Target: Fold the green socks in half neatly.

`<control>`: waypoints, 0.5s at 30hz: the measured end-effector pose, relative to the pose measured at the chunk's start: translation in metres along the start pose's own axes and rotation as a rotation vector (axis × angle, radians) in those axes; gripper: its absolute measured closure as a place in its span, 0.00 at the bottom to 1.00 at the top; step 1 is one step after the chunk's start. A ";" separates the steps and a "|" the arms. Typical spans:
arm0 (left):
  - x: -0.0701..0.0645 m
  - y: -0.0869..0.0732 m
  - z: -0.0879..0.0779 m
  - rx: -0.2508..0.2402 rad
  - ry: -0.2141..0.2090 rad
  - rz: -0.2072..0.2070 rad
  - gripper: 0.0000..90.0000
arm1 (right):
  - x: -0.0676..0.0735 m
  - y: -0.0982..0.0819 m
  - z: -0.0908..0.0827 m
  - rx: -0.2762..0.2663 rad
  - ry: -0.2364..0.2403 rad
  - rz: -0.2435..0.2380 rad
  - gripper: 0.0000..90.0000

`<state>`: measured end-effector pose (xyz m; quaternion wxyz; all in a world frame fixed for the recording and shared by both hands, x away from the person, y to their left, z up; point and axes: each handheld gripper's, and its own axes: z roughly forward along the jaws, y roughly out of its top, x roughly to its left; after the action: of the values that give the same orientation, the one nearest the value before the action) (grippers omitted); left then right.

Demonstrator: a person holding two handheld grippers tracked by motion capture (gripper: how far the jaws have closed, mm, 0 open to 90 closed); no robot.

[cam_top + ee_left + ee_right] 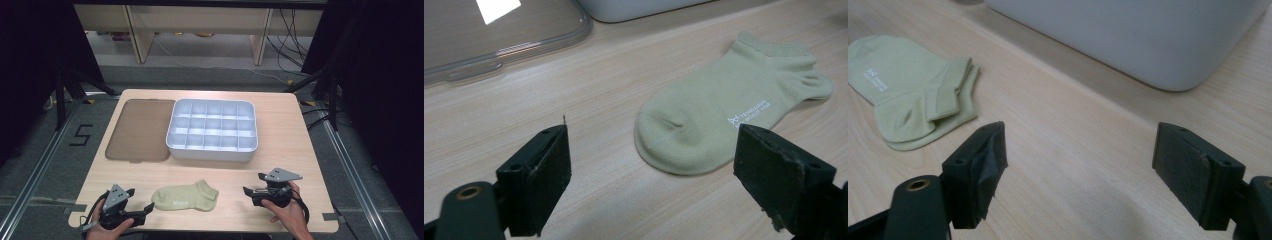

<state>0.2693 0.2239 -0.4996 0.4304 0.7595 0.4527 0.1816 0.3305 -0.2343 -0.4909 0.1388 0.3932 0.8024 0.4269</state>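
Near the front edge of the tabletop (280, 120) we find a sock (186, 196), pale green, lying flat between our two hands. Toe end points toward our left, cuff toward our right. Small white lettering is printed on its side. We note two layers at the cuff in the right gripper view, so it may be a folded pair; we cannot tell for certain.

Left tool (141, 199) sits just beside the sock's toe, low over the wood. Its jaws stand wide apart, released, nothing between them. Left gripper view: the sock lies ahead and between the two black pads (541, 180), not touching either; bare wood under the jaws.

Right tool (254, 184) sits near the cuff end, a little apart from it, held in our right hand (285, 212). Jaws also spread wide, released, gripping nothing. Right gripper view: the sock lies off to the upper left, clear of the pads (980, 172); bare wood between them.

Behind the sock, well apart from it, stands a white tray (212, 151) divided into many small square compartments, all of them empty as far as we see. Its rounded front wall looms in the right gripper view. Just left of the tray, touching or nearly so, lies a flat translucent brownish lid (137, 130), with a small tab on its front edge.

Both tools face inward toward the sock.
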 end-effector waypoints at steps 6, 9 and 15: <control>0.001 0.000 -0.002 0.004 0.011 -0.008 0.16 | -0.002 0.000 -0.001 -0.019 -0.002 -0.025 0.27; 0.002 0.000 -0.002 0.011 0.013 0.002 0.16 | -0.001 0.001 -0.001 -0.021 0.013 -0.017 0.27; 0.001 0.000 -0.001 0.001 0.011 -0.016 0.16 | 0.007 0.006 0.005 -0.015 0.030 -0.051 0.29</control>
<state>0.2688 0.2258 -0.4992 0.4289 0.7550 0.4612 0.1823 0.3317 -0.2242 -0.4883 0.1405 0.3652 0.8110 0.4349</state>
